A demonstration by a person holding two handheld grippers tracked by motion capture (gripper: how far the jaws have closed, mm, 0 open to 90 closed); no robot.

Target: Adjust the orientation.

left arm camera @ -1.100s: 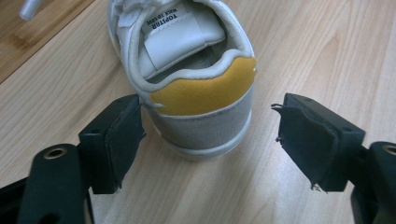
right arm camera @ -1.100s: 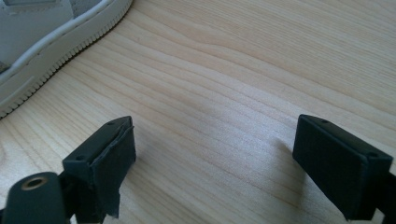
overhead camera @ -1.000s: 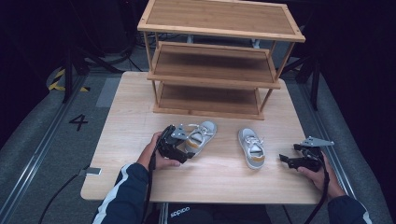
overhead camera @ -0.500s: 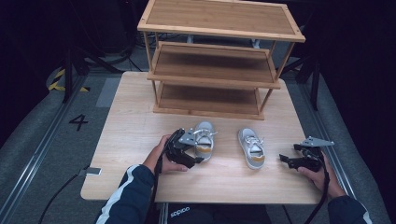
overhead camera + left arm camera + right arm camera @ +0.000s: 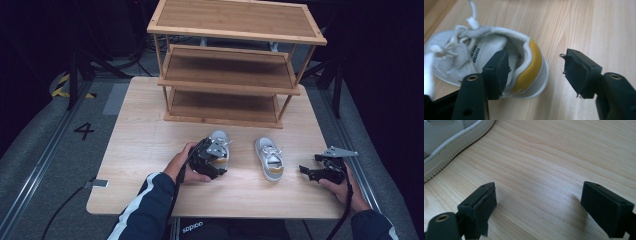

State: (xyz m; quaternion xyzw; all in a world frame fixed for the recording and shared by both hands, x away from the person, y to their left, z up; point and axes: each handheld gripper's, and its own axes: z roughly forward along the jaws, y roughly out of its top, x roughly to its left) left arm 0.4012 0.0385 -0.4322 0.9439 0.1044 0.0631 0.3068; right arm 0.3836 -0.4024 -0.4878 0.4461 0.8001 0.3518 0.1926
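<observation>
- "TOPSTAP", with a smaller line beneath it too small to read: printed in dark letters on the insole of the white shoe (image 5: 491, 60), seen in the left gripper view.
- "4": dark numeral on the grey floor mat (image 5: 84, 131), left of the table.
- "adidas": white lettering on the person's dark garment (image 5: 192, 227) at the table's near edge, upside down.

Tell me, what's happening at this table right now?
A person works on a pair of small white shoes on the wooden table, in front of a three-tier wooden rack. The left tongs straddle the heel of the left shoe, one jaw inside the opening, one outside; the jaws have just been closing but aren't gripping yet. The right tongs rest open on bare wood beside the other shoe.
</observation>
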